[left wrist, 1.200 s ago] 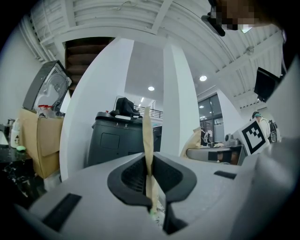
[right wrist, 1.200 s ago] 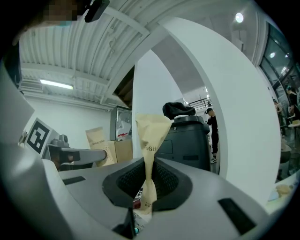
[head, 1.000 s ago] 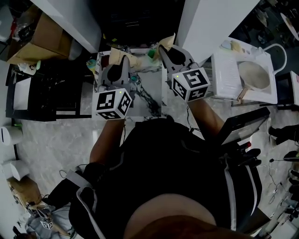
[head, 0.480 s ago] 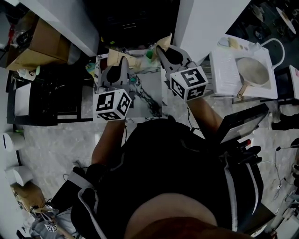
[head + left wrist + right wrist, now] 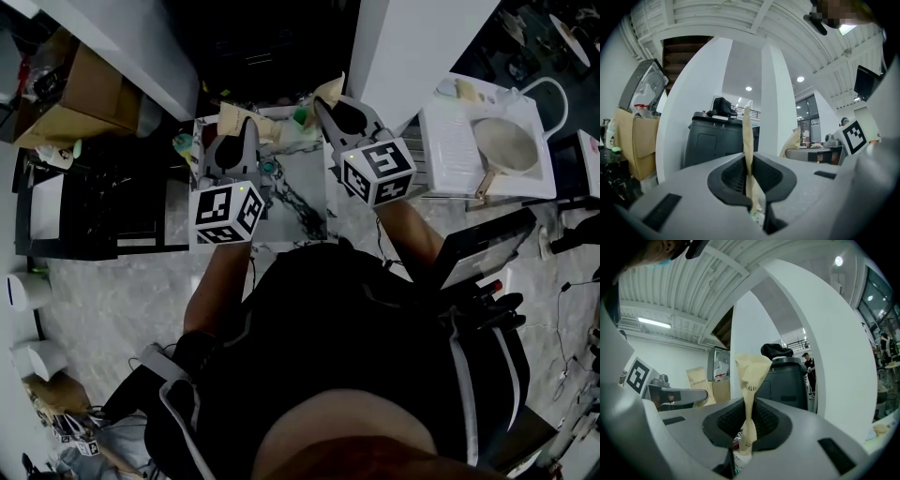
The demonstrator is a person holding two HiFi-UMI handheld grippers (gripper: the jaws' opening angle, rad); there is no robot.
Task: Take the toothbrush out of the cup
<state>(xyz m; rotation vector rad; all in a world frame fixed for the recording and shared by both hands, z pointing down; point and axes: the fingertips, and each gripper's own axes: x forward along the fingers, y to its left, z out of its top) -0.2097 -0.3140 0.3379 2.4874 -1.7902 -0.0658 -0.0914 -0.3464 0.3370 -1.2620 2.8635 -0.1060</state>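
Two grips: your left gripper point(image 5: 749, 180) and right gripper point(image 5: 749, 423) are each clamped on tan paper point(image 5: 234, 120), held level over the far end of the small worktop point(image 5: 305, 178). Neither has a toothbrush.
Left hold: the fingers point(image 5: 731, 177) are nearly together, pinching a thin sheet of paper point(image 5: 747, 133) that you see edge-on, standing straight up out of the pads.
Right hold: the fingers point(image 5: 766, 420) are pressed in on a crumpled neck of paper point(image 5: 752, 366) that flares into a wrinkled fan above them, with some print on it.
Toothbrush and cup: no view shows them for certain. A small green thing point(image 5: 302, 112) lies between the two tips at the worktop's far edge, too dim to name. The toothbrush and cup may be inside or behind the paper.
Paper: thin, matt, tan, bag-like stock, flat and stiff on the left, creased and soft on the right. I cannot tell whether both pieces belong to one bag.
Fingers: dark ribbed pads set in smooth grey shells, which should bite well on a thin sheet.
Worktop: pale marble pattern, hard and slick-looking, crowded at the far edge.
Risk, tearing: if you pull your hands apart quickly, the thin paper would likely rip at the pinch lines.
Risk, spilling: if the paper wraps the cup, a tug could tip it and send the toothbrush off the narrow worktop.
Risk, slipping: your left hold is on a bare edge, so a sideways pull may draw the sheet out.
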